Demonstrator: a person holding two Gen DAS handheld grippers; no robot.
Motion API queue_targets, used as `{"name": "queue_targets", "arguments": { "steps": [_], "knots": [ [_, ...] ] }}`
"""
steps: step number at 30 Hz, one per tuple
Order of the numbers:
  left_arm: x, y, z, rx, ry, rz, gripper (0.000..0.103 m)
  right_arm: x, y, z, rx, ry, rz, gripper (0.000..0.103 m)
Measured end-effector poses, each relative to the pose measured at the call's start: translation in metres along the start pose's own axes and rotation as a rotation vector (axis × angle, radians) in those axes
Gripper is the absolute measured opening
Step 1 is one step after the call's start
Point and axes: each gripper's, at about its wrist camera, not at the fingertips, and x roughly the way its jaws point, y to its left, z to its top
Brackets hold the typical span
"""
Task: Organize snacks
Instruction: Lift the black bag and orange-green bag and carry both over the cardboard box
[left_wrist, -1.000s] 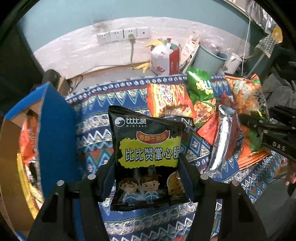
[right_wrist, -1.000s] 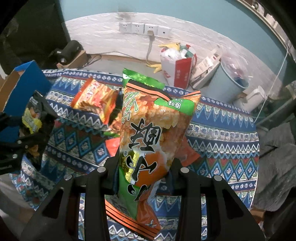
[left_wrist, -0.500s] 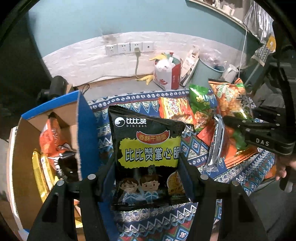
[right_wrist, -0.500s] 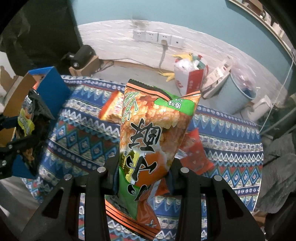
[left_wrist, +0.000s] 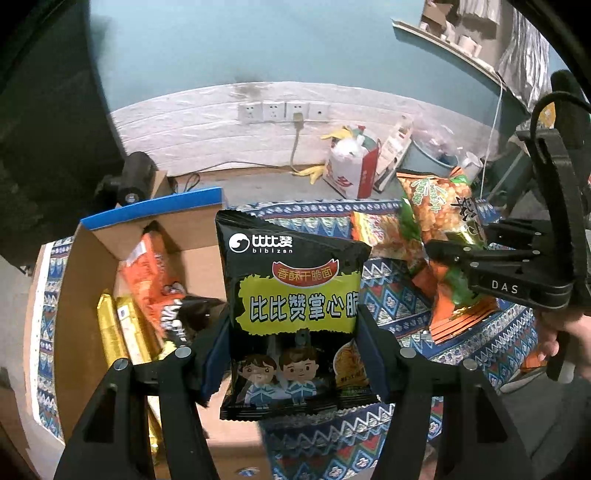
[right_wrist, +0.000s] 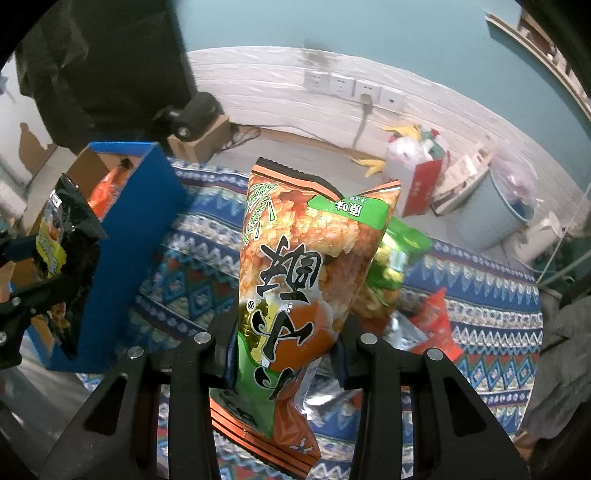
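Both tongs were mid-carry toward the box (left_wrist: 88, 280): the left tongs (left_wrist: 295, 347) clamped a black noodle packet (left_wrist: 295, 295), the right tongs (right_wrist: 284, 350) an orange cracker bag (right_wrist: 303, 273), each needing release inside it.

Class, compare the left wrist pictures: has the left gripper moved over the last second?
Yes. The left gripper, holding the black snack bag, has moved toward the cardboard box, whose inside has come into view; the wall sockets sit lower.

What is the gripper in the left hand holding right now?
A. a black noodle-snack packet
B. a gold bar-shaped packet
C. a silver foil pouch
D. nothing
A: the left gripper has its jaws pressed on both sides of the black noodle-snack packet.
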Motion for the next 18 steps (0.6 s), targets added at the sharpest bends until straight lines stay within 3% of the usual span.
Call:
{"name": "queue_targets", "arguments": {
  "steps": [18],
  "knots": [
    [-0.021, 0.078, -0.012, -0.123, -0.013, 0.070, 0.064, 0.003, 0.098, 0.056, -0.093, -0.027, 0.111, 0.037]
  ]
}}
